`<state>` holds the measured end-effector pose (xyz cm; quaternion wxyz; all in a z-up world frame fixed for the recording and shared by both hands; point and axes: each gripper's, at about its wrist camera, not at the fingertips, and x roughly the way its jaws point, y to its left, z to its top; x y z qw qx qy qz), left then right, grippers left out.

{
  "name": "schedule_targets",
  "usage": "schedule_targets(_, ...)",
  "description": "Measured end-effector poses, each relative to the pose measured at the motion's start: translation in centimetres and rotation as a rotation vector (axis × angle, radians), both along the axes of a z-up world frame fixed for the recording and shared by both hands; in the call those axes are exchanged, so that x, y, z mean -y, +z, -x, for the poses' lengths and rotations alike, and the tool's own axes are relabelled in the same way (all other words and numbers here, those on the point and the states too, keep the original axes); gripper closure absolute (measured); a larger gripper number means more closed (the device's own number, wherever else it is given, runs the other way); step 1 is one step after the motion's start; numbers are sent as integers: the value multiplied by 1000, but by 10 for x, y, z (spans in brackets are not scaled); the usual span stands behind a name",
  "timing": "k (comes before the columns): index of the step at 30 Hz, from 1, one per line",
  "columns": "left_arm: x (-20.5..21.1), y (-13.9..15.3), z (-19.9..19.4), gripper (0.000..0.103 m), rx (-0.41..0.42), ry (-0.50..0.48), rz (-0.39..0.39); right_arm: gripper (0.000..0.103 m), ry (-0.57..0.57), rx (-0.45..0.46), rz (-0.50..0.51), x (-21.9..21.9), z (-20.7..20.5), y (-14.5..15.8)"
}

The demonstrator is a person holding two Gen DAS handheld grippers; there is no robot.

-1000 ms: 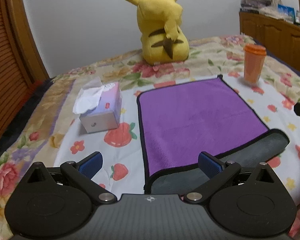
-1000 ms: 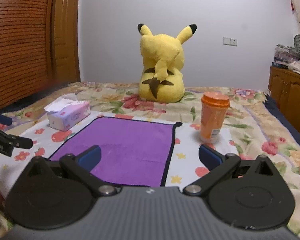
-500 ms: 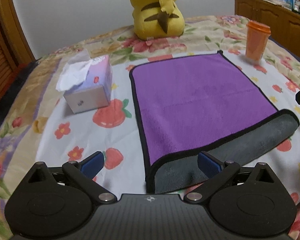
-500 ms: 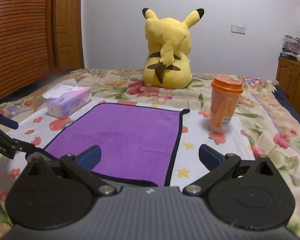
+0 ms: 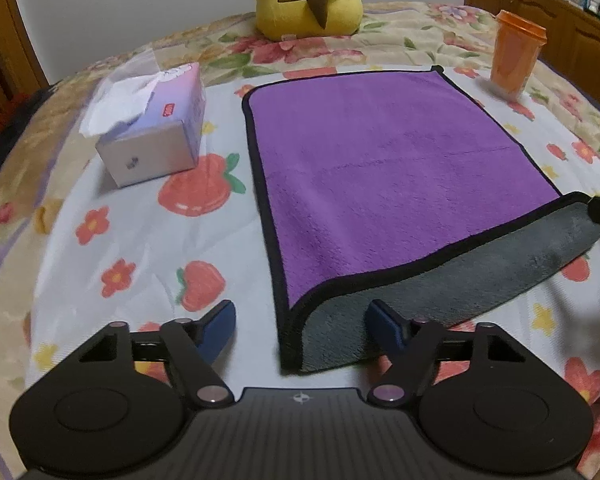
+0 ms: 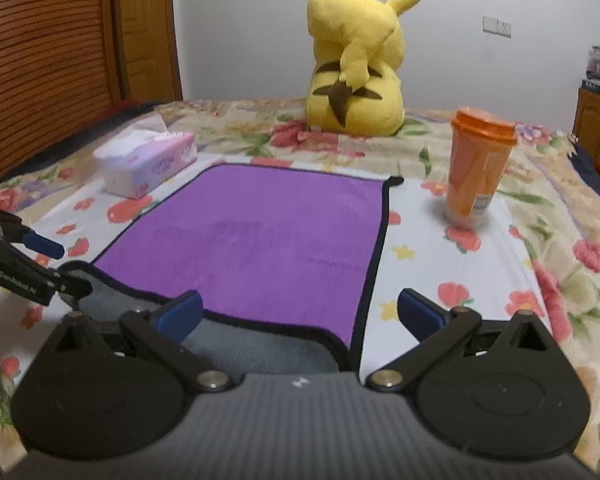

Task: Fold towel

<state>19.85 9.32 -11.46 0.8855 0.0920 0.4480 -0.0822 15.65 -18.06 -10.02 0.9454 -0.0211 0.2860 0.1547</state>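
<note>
A purple towel [image 5: 384, 172] with a black hem lies flat on the bed. Its near edge is turned over and shows the grey underside [image 5: 440, 292]. It also shows in the right wrist view [image 6: 260, 236]. My left gripper [image 5: 300, 320] is open, its blue-padded fingers on either side of the towel's near left corner. My right gripper [image 6: 298, 312] is open, astride the towel's near right corner. The left gripper's fingers [image 6: 40, 242] also show at the left edge of the right wrist view, at the folded edge.
A tissue box [image 5: 156, 128] sits left of the towel. An orange cup [image 6: 478, 168] stands to its right. A yellow plush toy [image 6: 356, 64] sits at the far side of the floral bedspread [image 5: 112, 240]. A wooden cabinet [image 5: 540, 4] stands at the right.
Both grippers have moved forward and lower toward the towel's near edge. The towel's near corners now lie between their open fingers.
</note>
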Motion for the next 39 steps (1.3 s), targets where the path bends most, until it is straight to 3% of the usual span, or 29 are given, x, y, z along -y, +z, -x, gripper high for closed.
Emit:
schedule_targets(9,4,0,2,53,-22,-20,48,1,31,-89,-15,0,-9,-12)
schedule_targets(11,4,0,2,54,-25,-18,55,15,33,-107,-20,1,-11,-14)
schedule_targets(23,4,0,3,60,-26,-16,60,27,41,-221,-63,6,-19,-24)
schedule_targets(27,7,1,4,80,-15,-33,49,41,45,-241,-72,9,-22,-24)
schedule_targets(33,6,1,5,88,-11,-42,47,63,43,-252,-59,14,-25,-23)
schedule_targets(35,6,1,6,92,-10,-42,48,76,37,-257,-39,14,-26,-25)
schedule_targets(39,5,4,6,93,1,-42,58,85,49,-252,-31,14,-25,-24)
